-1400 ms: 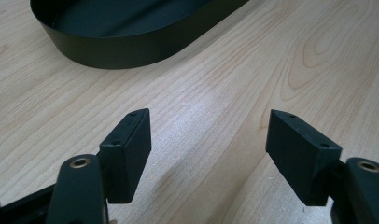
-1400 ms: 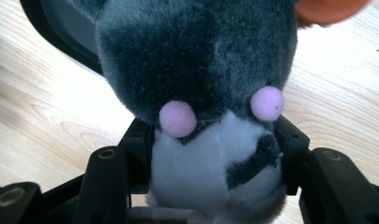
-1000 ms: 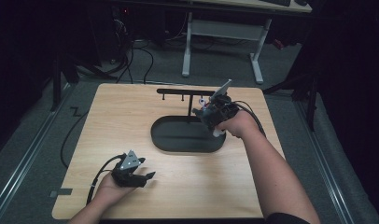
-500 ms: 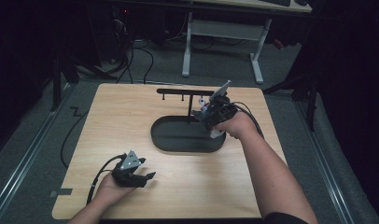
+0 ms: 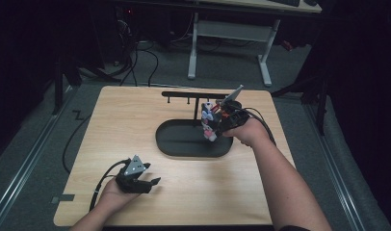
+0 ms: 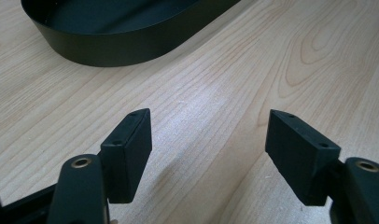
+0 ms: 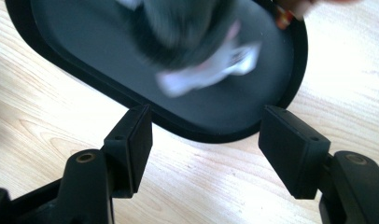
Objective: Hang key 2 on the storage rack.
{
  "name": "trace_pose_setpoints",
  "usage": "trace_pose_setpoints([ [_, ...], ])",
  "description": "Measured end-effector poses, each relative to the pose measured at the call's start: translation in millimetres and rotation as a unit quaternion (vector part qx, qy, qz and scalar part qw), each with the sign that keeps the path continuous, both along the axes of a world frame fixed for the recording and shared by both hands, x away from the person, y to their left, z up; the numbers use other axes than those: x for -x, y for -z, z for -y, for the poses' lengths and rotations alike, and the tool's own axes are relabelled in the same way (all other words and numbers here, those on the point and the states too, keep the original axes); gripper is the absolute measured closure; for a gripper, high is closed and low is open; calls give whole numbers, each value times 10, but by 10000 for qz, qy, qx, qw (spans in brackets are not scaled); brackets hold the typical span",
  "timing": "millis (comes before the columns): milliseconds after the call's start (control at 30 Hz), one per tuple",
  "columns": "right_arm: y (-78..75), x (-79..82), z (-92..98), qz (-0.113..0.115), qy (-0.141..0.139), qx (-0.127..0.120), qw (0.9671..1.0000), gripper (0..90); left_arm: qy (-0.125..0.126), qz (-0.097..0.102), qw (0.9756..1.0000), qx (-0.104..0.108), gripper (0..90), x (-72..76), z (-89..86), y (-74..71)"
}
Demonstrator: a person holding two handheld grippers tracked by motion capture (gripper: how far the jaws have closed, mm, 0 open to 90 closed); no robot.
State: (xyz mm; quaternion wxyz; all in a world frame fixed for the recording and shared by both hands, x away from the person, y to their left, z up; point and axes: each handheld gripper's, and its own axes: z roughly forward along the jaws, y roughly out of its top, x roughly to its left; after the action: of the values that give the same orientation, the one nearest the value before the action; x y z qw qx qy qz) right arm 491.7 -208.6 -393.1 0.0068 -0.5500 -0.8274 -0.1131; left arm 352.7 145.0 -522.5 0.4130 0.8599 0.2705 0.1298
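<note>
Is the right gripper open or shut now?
Open. In the right gripper view, its fingers stand wide apart with nothing between them, above the black tray.

Light falls from above on the pale wooden worktop (image 5: 136, 125), leaving the floor and room around it in deep shadow in the high view, which is soft and slightly grainy. On the worktop, the black oval tray (image 5: 184, 139) reads as a flat dark shape with little inner detail. In the left gripper view, a pale sheen of glare crosses the wood grain near the tray (image 6: 131, 44), and the jaws cast soft shadows below. In the right gripper view, a dark-and-white object (image 7: 197, 51) above the tray (image 7: 57, 42) is smeared by motion blur, while the jaws stay sharp.
</note>
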Motion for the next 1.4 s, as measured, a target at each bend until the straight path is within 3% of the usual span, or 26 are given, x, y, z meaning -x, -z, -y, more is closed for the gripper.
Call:
trace_pose_setpoints([
  [267,44,95,66,19,7,-55,10000,357,-15,-12,10000,-23,319,-5,-1,-1],
  [400,20,151,110,150,-42,-139,9998,358,-30,-18,10000,-22,319,-7,-3,-1],
  [667,89,368,200,566,-146,-186,9981,356,-12,-32,10000,20,317,-6,1,1],
  [867,272,620,263,1090,-367,-191,9932,356,29,-21,10000,55,314,-6,7,-2],
  [933,345,727,277,1374,-456,-232,9892,354,27,-17,10000,53,314,-10,9,2],
  [1033,465,905,303,1873,-580,-347,9800,353,27,-28,10000,47,313,-12,15,9],
  [1100,567,1030,333,2121,-542,-594,9739,342,46,-30,10000,35,312,-9,19,10],
  [1167,688,1160,389,2436,-492,-885,9646,340,60,-19,10000,37,310,-1,27,15],
  [1200,724,1208,405,2531,-461,-949,9617,340,66,-16,10000,35,309,5,33,18],
  [1233,786,1283,436,2705,-437,-1024,9563,339,74,-23,10000,43,307,9,37,22],
  [1400,997,1544,569,3314,-364,-1035,9371,299,9,-77,9999,-85,301,8,57,57],
])
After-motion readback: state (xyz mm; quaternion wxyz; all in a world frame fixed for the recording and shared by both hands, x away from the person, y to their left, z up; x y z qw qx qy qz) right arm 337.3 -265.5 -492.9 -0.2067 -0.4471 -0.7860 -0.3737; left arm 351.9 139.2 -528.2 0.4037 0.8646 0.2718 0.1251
